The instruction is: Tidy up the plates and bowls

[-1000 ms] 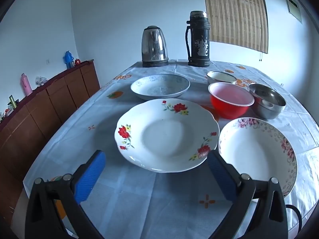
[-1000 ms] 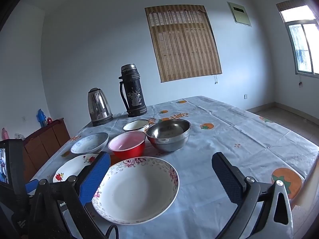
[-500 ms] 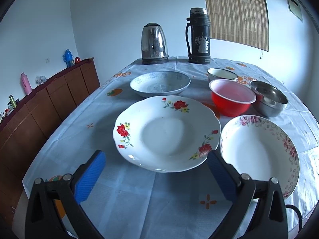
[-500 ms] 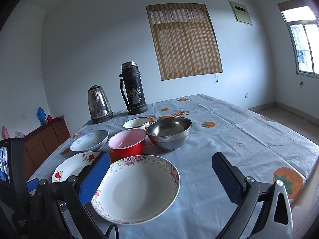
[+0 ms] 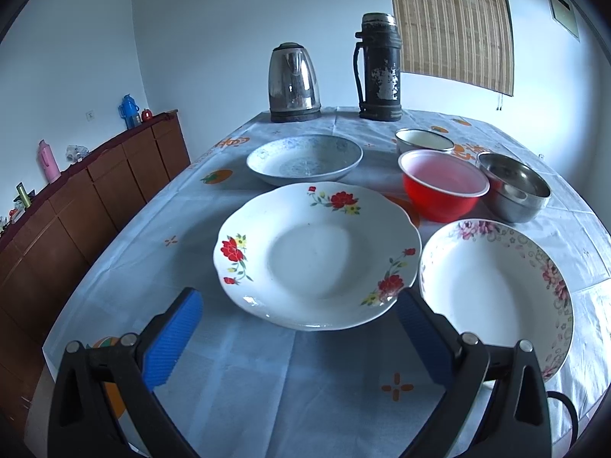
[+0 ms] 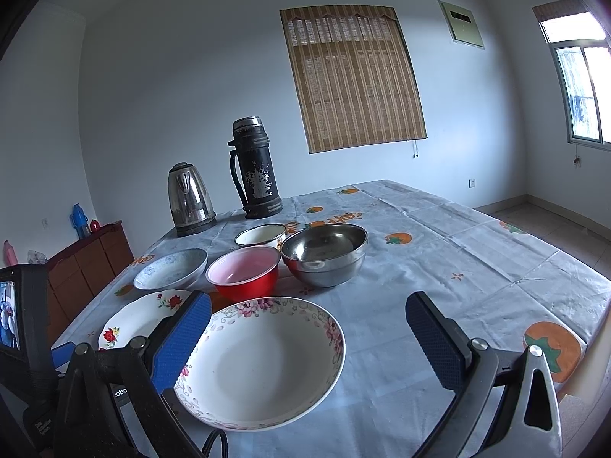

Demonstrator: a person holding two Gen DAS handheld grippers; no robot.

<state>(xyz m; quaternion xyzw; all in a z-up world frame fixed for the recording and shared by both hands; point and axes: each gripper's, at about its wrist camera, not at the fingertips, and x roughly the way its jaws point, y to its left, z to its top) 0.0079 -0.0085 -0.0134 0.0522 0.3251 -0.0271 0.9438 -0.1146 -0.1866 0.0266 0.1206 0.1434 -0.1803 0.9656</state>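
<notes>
- Your left gripper (image 5: 298, 328) jaws released, hovering at the red-flower plate (image 5: 317, 253) near the table (image 5: 152, 236) edge
- Your right gripper (image 6: 309, 337) jaws released, over the pink-flower plate (image 6: 263, 358)

Pale walls, a bamboo blind (image 6: 353, 76), a bright window (image 6: 580, 95), and a brown sideboard (image 5: 88, 191) beside the table (image 6: 477, 252).

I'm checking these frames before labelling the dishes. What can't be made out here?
- Pink-flowered plate: its near rim is hidden behind the left claw in the left wrist view.
- Red-flowered plate: largely hidden by the right claw in the right wrist view.
- Small white bowl: partly blocked by the red bowl.
- Sideboard items: too small to identify.
</notes>
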